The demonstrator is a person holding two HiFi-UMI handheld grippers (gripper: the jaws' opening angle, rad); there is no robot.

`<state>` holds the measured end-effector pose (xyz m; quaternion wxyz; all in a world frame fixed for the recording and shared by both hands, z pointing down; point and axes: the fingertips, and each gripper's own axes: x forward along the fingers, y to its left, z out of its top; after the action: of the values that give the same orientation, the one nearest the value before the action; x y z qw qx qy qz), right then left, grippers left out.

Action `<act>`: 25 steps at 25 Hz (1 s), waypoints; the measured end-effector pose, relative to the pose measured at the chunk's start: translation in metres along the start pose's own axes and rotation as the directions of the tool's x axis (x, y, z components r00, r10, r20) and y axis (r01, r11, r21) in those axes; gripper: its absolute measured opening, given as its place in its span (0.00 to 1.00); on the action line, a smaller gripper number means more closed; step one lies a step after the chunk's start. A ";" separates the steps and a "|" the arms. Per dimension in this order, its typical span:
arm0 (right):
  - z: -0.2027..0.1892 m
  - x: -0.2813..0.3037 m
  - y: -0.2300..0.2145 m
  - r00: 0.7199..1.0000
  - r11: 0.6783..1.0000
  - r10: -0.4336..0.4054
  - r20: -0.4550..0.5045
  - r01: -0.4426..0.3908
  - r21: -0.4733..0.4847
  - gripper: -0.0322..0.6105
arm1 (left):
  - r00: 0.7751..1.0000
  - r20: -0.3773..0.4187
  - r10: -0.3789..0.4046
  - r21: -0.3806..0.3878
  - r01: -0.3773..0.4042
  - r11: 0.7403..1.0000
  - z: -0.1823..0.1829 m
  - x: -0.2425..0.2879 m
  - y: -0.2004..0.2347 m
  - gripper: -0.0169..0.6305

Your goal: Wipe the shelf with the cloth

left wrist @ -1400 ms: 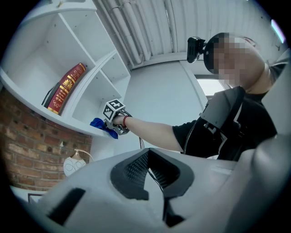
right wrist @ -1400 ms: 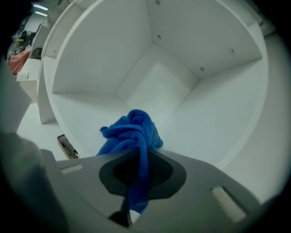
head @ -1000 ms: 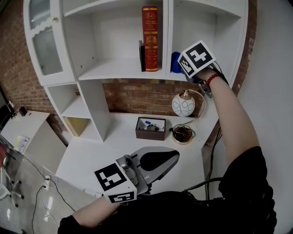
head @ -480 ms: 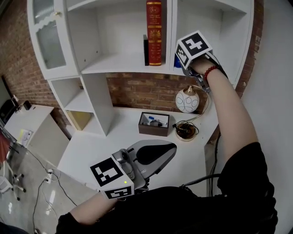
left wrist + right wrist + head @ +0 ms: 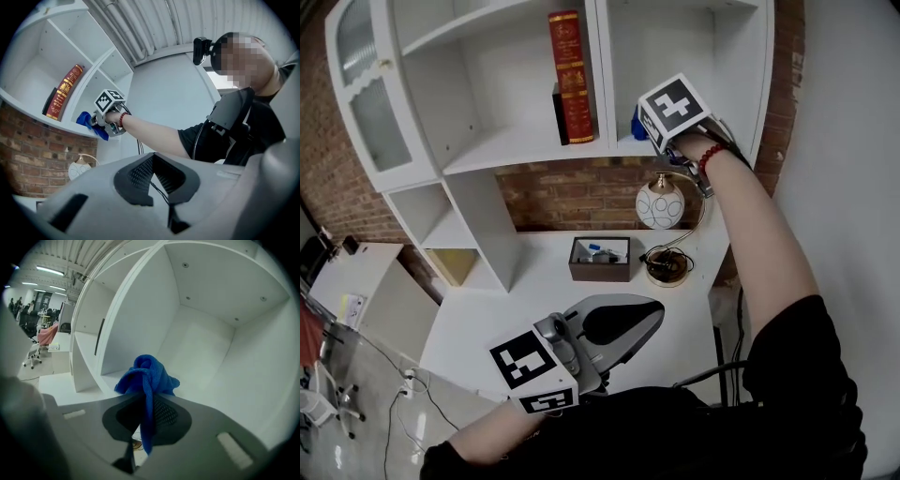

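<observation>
A crumpled blue cloth (image 5: 147,376) is pinched between the jaws of my right gripper (image 5: 147,401), which is shut on it. That gripper (image 5: 661,131) is raised to the front edge of the white shelf (image 5: 525,145), at its right compartment, right of a red book (image 5: 569,77). In the head view only a bit of the cloth (image 5: 637,122) shows beside the marker cube. From the left gripper view the cloth (image 5: 89,123) hangs over the shelf's edge. My left gripper (image 5: 628,319) is held low near my body, shut on nothing (image 5: 154,173).
A small black book (image 5: 560,114) leans beside the red one. Below the shelf, the white desk (image 5: 506,309) carries a dark box (image 5: 600,260), a round white lamp (image 5: 659,206) and a coiled cable on a dish (image 5: 666,267). A glass-door cabinet (image 5: 366,84) stands left.
The head view has swung, so everything sits further left. My right gripper stays at the shelf edge with the cloth, now slightly further right of the red book. The left gripper has barely moved.
</observation>
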<state>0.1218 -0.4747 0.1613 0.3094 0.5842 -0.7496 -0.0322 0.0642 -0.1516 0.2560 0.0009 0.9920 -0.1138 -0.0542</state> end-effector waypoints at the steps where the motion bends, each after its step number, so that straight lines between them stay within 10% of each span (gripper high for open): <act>1: -0.005 -0.002 -0.008 1.000 1.000 -0.010 -0.005 0.010 0.009 0.10 | 1.000 -0.003 -0.005 -0.005 0.005 1.000 -0.001 0.002 -0.001 0.02; 13: -0.065 -0.026 -0.099 0.982 0.981 -0.170 -0.076 0.176 0.077 0.10 | 0.999 -0.003 -0.049 -0.034 0.049 0.998 -0.011 0.031 -0.023 0.02; 25: -0.069 -0.029 -0.105 0.988 0.987 -0.147 -0.054 0.150 0.055 0.10 | 0.999 0.009 0.049 -0.059 -0.048 0.997 -0.025 0.043 -0.037 0.02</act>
<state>0.2495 -0.4597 0.1615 0.3077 0.6479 -0.6966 -0.0186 0.1164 -0.1257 0.2762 0.0306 0.9882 -0.1363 -0.0628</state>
